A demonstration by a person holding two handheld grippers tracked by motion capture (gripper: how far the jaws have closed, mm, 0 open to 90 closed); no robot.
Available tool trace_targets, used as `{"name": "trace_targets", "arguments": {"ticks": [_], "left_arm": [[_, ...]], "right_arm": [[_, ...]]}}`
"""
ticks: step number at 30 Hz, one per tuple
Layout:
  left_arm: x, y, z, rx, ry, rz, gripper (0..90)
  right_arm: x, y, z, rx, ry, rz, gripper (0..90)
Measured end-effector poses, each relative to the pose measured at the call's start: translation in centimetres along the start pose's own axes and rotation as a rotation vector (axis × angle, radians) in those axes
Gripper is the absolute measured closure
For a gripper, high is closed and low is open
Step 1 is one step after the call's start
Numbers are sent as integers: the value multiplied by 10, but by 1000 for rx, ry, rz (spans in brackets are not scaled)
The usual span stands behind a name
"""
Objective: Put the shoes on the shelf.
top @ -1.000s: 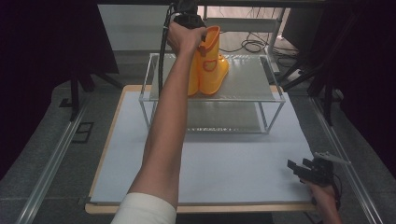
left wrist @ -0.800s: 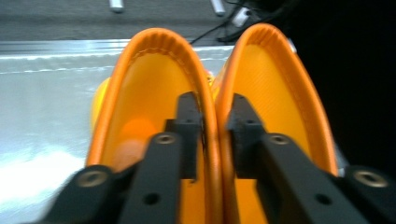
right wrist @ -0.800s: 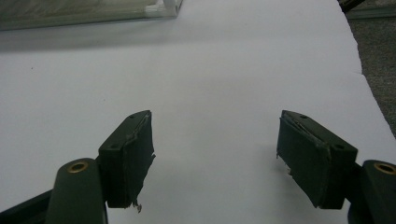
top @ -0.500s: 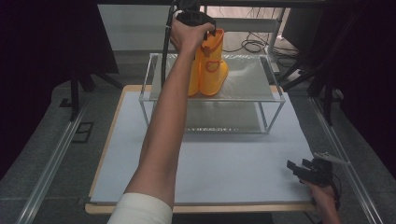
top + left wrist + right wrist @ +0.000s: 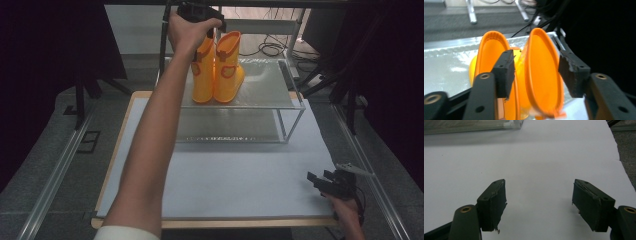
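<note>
Standing upright now on the top shelf (image 5: 265, 87) of the glass-and-metal rack, the pair of orange boots (image 5: 218, 67) no longer leans as it did a second ago, when the left hand (image 5: 186, 31) pressed against the cuffs. That hand has since risen toward the far edge of the desk (image 5: 240, 175), and the left gripper (image 5: 214, 28) hangs just above the boot tops. In the left gripper view its fingers (image 5: 504, 71) are spread wide, one over each side of the nearer boot opening, holding nothing. From above, the hand and forearm hide most of that gripper and part of the left boot, and the boot toes are blurred in the gripper view. The left arm stretches long and straight from the near edge over the white sheet to the rack. The right gripper (image 5: 320, 181) has stayed at the near right corner, low over the sheet, its fingers (image 5: 492, 205) apart and empty.
</note>
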State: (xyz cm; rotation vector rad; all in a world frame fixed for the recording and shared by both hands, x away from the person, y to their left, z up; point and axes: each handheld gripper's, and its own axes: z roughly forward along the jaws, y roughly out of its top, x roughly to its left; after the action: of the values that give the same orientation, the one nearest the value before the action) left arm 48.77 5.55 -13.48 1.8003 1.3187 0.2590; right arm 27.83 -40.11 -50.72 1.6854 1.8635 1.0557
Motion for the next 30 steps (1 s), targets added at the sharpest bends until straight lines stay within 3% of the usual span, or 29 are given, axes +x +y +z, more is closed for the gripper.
{"name": "trace_targets", "arguments": {"ticks": [5,11,16,20,30], "left_arm": [[5,-16,-28,-2,-44,64,668],[12,-32,-41,34,-90,114,743],[17,-46,-48,56,-98,164,830],[27,-57,-55,68,-91,180,888],[58,-86,-61,71,-80,175,896]], "right_arm": [[2,0,-1,-1,-3,-4,270],[3,1,-3,-5,-5,-11,270],[2,1,-3,0,-8,-3,270],[2,1,-3,-3,-11,-4,270],[4,1,-1,0,-13,-25,269]]}}
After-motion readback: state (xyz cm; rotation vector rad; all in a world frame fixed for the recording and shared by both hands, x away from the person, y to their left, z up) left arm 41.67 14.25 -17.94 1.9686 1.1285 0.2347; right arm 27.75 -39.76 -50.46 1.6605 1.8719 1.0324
